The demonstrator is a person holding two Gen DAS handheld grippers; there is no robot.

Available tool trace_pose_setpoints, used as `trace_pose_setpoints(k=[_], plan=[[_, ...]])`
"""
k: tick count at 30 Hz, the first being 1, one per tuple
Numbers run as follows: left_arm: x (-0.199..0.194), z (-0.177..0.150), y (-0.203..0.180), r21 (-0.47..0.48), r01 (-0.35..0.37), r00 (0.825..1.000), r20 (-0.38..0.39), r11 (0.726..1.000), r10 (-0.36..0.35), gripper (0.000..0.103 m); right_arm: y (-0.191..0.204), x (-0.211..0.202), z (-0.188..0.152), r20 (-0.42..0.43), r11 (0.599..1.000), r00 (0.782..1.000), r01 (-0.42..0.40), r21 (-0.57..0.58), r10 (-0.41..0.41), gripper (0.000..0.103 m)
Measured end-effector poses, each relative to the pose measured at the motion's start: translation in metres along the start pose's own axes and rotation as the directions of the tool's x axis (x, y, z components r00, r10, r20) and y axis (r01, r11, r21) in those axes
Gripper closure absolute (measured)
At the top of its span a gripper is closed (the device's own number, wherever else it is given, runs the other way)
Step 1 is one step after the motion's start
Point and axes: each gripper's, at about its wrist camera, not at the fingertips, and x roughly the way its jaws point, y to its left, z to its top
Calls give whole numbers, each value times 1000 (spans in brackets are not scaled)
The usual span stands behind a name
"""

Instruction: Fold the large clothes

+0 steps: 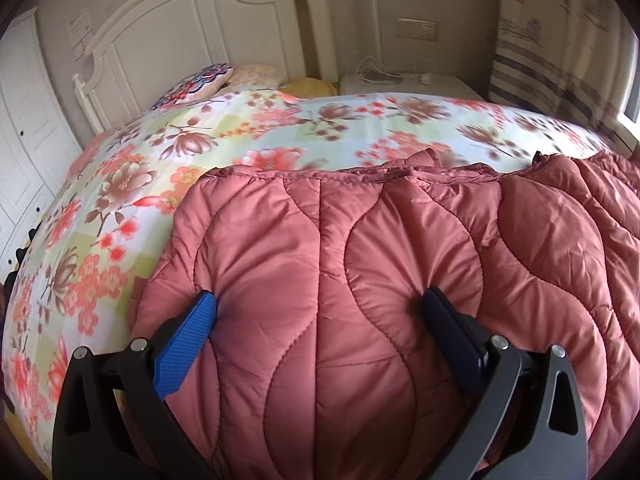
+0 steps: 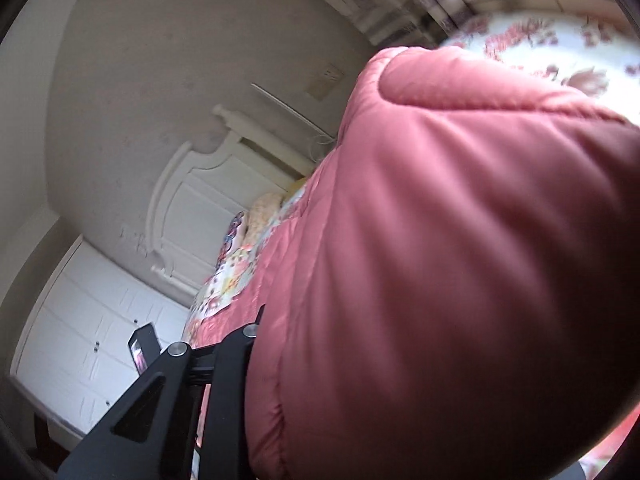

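The quilted pink jacket (image 1: 360, 264) is lying spread across the floral bedspread (image 1: 132, 184), its wavy stitched panels filling most of the left wrist view and its upper hem running along the far side, toward the white headboard (image 1: 192, 28). The left gripper (image 1: 320, 312) is pressing down into the padding with its jaws standing wide apart — the blue finger (image 1: 188, 340) on one side and the dark finger (image 1: 452, 332) on the other are each denting the fabric, with a broad bulge of jacket swelling up between them. The pads are touching the cloth, yet they are not pinching it together, so the jaws are reading as open around the bulge.

In the right wrist view the camera is sitting tilted, and a thick blurred fold of the jacket (image 2: 440, 260) is lying right against the lens, covering the right gripper (image 2: 256, 344) almost entirely. Only the black linkage of one side is showing at the lower left; the fingertips are hidden behind the cloth, so I cannot tell how those jaws are standing or whether they are holding the fold.

Pillows (image 1: 224, 80) are resting at the head of the bed, and a white wardrobe (image 2: 88, 340) is standing along the wall beside it.
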Motion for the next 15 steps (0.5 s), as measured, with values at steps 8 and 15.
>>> trace_pose_setpoints(k=[8, 15], plan=[[-93, 7, -97, 97, 99, 979, 170, 990, -114, 2, 18, -62, -5, 109, 966, 991, 105, -237, -81, 71], [-27, -8, -168, 173, 61, 997, 26, 983, -66, 2, 31, -59, -11, 116, 954, 988, 130, -271, -102, 71]])
